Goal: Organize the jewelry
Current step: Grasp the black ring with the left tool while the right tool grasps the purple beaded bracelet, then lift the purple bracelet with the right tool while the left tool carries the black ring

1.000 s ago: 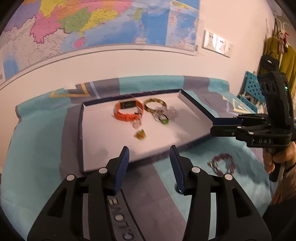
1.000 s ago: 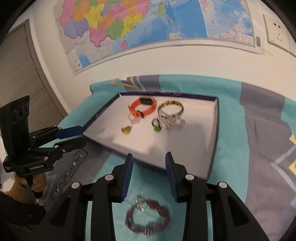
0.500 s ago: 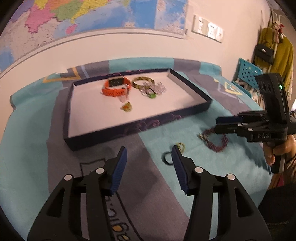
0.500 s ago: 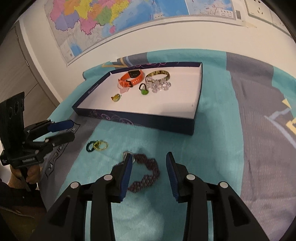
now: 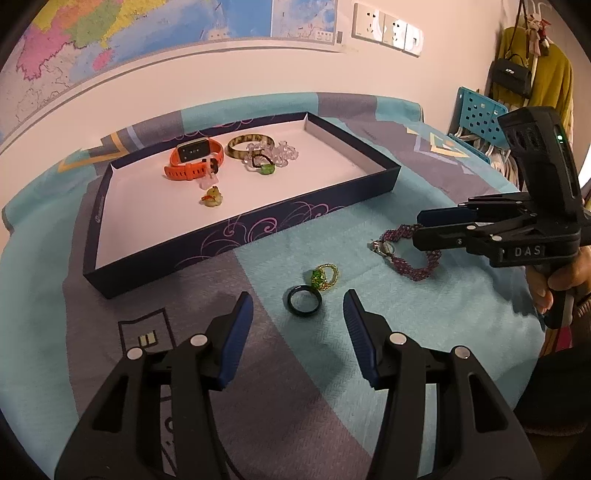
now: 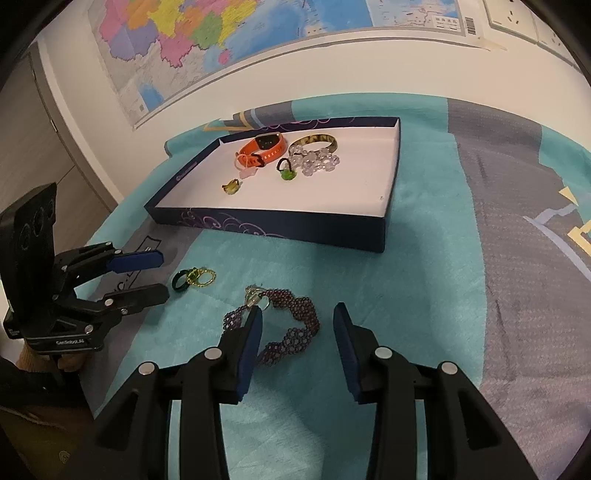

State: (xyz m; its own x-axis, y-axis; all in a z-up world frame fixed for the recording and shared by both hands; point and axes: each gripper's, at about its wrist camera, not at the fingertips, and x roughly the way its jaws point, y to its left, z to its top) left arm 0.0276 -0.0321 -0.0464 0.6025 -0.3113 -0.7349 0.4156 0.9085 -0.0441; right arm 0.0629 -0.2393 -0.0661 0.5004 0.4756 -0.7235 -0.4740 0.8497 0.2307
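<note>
A dark blue tray (image 5: 240,236) (image 6: 266,221) with a white floor holds an orange watch (image 5: 194,160), a patterned bangle (image 5: 251,144), a clear bead bracelet (image 6: 317,162), a green-stone ring and a small yellow charm (image 5: 211,197). On the cloth in front lie a dark ring (image 5: 304,301), a gold beaded ring with a green stone (image 5: 325,277) and a purple beaded bracelet (image 6: 291,328) (image 5: 410,254). My left gripper (image 5: 297,314) (image 6: 149,273) is open, just short of the dark ring. My right gripper (image 6: 297,328) (image 5: 421,225) is open over the purple bracelet.
The table wears a teal and grey cloth (image 6: 443,258). A wall with a map (image 6: 207,33) and sockets (image 5: 388,27) stands behind the tray. A blue crate (image 5: 480,114) and hanging clothes are at the far right.
Both grippers have pulled back from the tray and come lower toward the cloth. The two rings and the purple bracelet now lie close in front of the fingers.
</note>
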